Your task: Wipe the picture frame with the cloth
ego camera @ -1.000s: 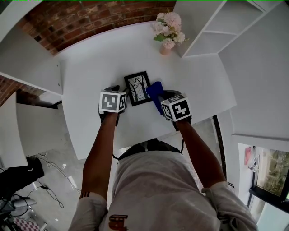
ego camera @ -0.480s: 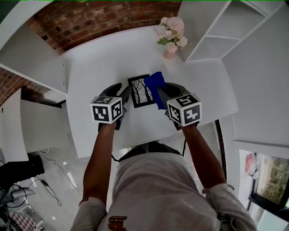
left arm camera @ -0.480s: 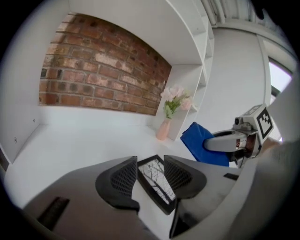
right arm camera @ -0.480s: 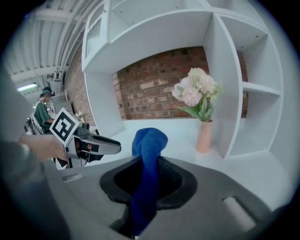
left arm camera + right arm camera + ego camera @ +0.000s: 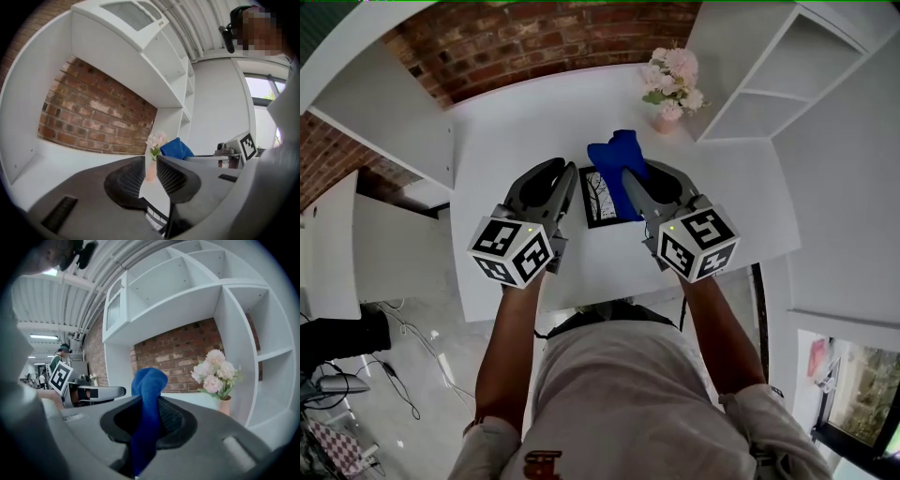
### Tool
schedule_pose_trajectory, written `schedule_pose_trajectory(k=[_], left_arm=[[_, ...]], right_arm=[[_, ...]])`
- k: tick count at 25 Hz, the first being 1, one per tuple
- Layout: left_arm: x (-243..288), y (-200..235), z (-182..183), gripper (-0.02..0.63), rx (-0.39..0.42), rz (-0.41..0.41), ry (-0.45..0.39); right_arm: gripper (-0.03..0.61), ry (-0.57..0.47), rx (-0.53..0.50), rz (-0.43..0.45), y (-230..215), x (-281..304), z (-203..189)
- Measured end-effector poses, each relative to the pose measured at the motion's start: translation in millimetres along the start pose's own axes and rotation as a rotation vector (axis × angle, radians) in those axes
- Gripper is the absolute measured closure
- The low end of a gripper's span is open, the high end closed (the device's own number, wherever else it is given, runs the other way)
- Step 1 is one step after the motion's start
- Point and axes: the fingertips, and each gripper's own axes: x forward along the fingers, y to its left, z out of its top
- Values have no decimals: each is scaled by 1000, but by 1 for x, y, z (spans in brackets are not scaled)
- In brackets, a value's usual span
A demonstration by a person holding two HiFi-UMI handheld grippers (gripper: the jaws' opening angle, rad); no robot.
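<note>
While closing, left tongs (image 5: 150,165) empty; right tongs (image 5: 148,404) on cloth (image 5: 149,379).

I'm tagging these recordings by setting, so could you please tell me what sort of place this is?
Probably a home-style corner staged inside a larger hall: white shelves against a brick wall, a vase of pink flowers on the white table, and a ribbed ceiling with strip lights beyond.

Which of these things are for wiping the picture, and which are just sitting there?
For the job:
- picture frame, lying on the table
- blue cloth, pinched in the right gripper
- left gripper, jaws closing with nothing between the pads

Just sitting there:
- pink flowers in a vase
- white shelves
- brick wall
</note>
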Motion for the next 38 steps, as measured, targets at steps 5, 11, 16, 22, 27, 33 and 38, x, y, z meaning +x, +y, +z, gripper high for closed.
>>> schedule_pose_trajectory(k=[5, 11, 16, 22, 27, 33, 38], left_arm=[[-16, -21, 33, 579, 75, -19, -122], [-28, -52, 56, 614, 154, -49, -200], [-34, -69, 65, 614, 196, -63, -240], [-36, -77, 68, 614, 232, -70, -255], [-36, -81, 66, 614, 238, -76, -250], [-36, -80, 65, 614, 236, -77, -245], [-36, -82, 66, 614, 239, -84, -249]], right_arm=[[502, -154, -36, 45, 16, -12, 33], [502, -286, -93, 80, 35, -32, 63], [502, -335, -114, 85, 42, -47, 71], [503, -364, -112, 80, 44, -54, 71], [505, -361, -120, 67, 43, -56, 71], [505, -362, -121, 65, 43, -58, 71], [505, -361, -126, 62, 43, -59, 72]])
